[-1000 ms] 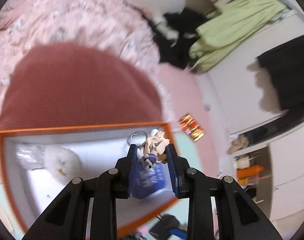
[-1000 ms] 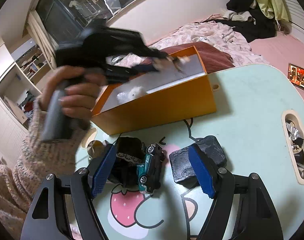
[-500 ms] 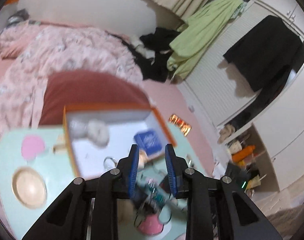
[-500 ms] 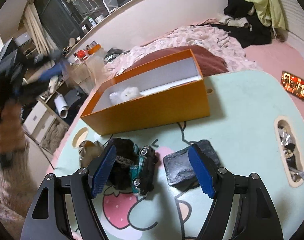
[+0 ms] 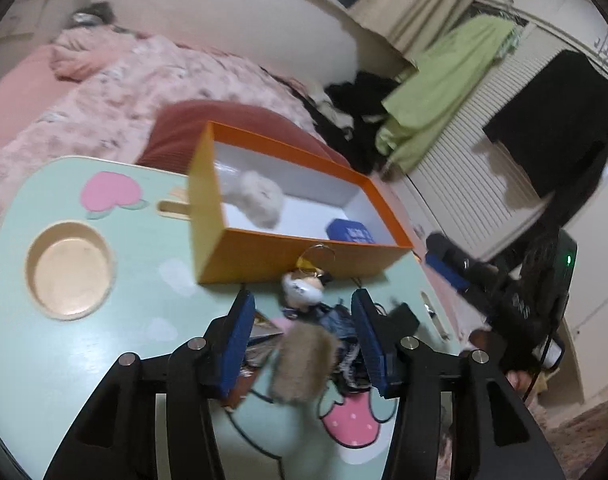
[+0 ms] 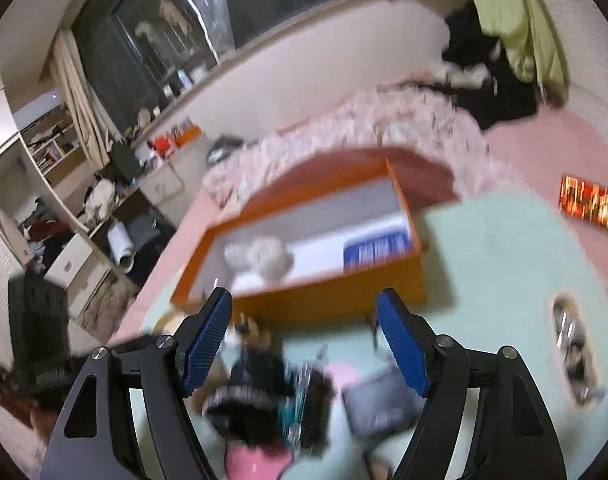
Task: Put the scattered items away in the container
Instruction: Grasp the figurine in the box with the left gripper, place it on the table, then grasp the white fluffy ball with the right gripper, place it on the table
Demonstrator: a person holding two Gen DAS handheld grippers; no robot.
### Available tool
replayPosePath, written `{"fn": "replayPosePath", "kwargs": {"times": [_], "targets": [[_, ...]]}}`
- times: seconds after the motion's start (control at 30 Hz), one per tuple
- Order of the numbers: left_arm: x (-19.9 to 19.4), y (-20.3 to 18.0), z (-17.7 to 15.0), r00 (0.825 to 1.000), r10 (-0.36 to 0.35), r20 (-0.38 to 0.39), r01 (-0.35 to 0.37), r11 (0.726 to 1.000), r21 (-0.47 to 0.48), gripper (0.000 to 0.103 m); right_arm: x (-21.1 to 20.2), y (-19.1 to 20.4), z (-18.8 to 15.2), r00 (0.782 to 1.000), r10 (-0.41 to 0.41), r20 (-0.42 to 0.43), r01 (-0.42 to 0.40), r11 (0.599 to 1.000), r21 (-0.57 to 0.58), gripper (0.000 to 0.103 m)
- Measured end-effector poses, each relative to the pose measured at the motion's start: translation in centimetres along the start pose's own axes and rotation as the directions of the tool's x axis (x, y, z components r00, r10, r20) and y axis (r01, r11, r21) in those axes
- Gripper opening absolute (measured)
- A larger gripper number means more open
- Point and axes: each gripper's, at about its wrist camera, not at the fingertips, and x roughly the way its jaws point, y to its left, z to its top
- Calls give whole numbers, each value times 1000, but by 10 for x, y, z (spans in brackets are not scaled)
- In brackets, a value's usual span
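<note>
The orange box (image 5: 287, 258) stands open on the mint table (image 5: 103, 340), with a white fluffy ball (image 5: 257, 200) and a blue pack (image 5: 352, 234) inside. My left gripper (image 5: 301, 294) hovers just in front of the box and its jaws are opening. A keyring doll (image 5: 304, 286) and a brown furry piece (image 5: 304, 364) sit between the pads, which do not press on them. My right gripper (image 6: 304, 293) is open and holds nothing, above a blurred black lace item (image 6: 255, 396), a teal toy car (image 6: 299, 408) and a grey block (image 6: 376, 404). The box (image 6: 324, 296) lies ahead of it.
A round cup recess (image 5: 67, 270) is sunk into the table's left side. A slot (image 6: 572, 344) at the table's right edge holds small clutter. A bed with a pink quilt (image 5: 143, 80) lies behind the box. The right gripper (image 5: 444, 264), held by a hand, shows at the right.
The left gripper drew back from over the box to the table in front of it and widened its jaws. The blue pack now lies in the box. The right gripper rose slightly.
</note>
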Motion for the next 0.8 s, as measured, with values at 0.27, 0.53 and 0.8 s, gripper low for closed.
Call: {"fn": "replayPosePath", "kwargs": {"times": [0.27, 0.53, 0.8], "targets": [[9, 1, 1, 999, -19, -35, 19, 1000, -6, 62, 27, 6, 20, 993, 29, -119, -32, 999, -24, 75], [42, -19, 3, 994, 36, -98, -31, 998, 55, 62, 16, 8, 32, 996, 59, -60, -61, 998, -21, 75], [27, -17, 3, 998, -48, -43, 49, 998, 40, 63, 23, 23, 40, 995, 56, -83, -63, 995, -83, 75]]}}
